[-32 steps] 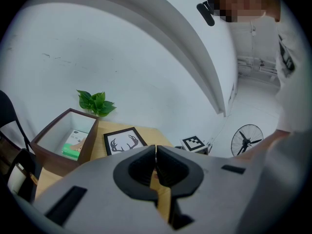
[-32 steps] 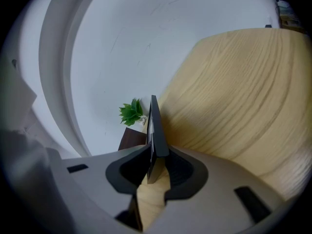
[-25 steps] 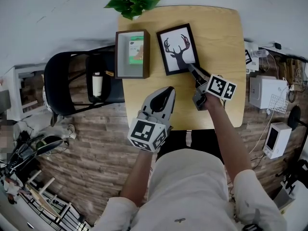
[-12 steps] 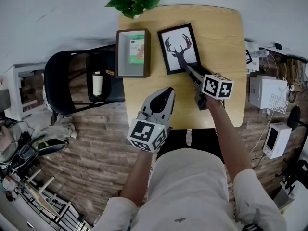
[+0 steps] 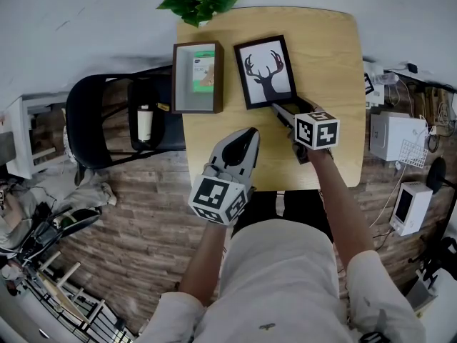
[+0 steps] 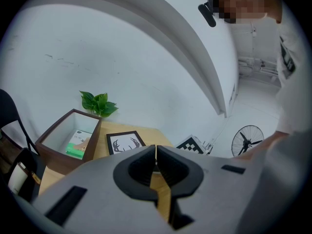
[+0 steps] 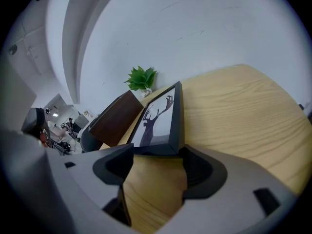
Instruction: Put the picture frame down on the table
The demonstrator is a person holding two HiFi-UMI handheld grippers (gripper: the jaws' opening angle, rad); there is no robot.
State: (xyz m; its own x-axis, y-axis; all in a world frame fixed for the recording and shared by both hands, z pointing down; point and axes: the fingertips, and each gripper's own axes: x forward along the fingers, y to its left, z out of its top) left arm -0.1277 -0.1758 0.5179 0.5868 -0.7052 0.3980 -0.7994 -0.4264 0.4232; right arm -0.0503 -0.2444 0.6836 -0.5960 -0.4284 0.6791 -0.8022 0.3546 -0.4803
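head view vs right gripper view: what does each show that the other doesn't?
Head view only: the left tongs, shut, over the near part of the wooden table; the green pack inside the brown box; the black chair.
Right gripper view only: the right tongs seen along their jaws, which have just been opening; the near corner of the picture frame sits at their mouth, unpressed.
Both: the frame lying flat on the table, the box, the plant.

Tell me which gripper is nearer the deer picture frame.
Right. The right gripper is at the near edge of the picture frame, which lies between jaws that have just been opening. The left gripper hangs shut nearer the person, clear of it.
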